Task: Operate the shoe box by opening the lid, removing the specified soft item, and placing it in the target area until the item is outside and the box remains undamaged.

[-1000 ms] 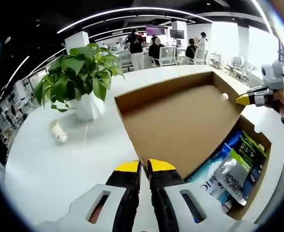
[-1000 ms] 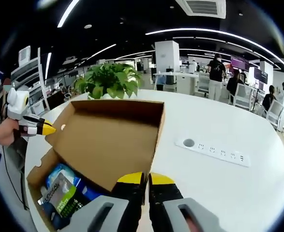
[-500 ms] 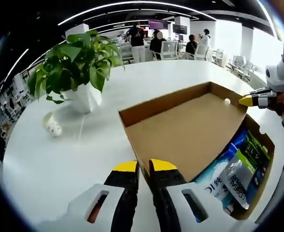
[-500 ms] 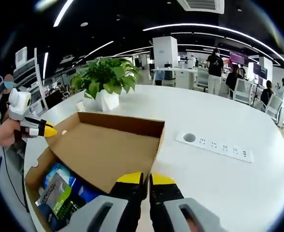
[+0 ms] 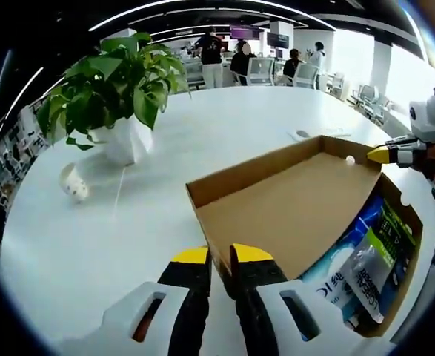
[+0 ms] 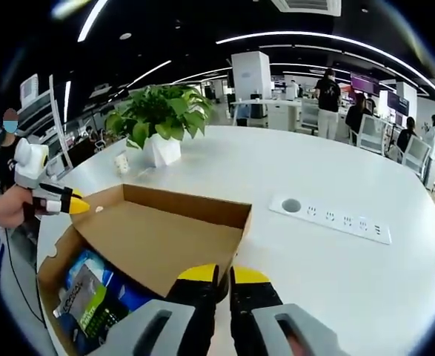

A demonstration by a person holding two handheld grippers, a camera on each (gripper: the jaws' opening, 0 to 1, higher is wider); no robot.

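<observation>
Brown cardboard shoe box (image 5: 406,222) on white desk (image 5: 202,148), open. Hinged brown cardboard lid (image 5: 284,208) swung back, tilted, nearly level, plain inner face up; small round hole near one corner. Inside box: blue soft pkg (image 6: 84,267) w/ white print, grey-green printed pouch (image 6: 91,300) lying on top, both slanted, still in box.

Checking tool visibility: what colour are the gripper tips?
Yellow tips on black jaws, clearest in the left gripper view.
</observation>
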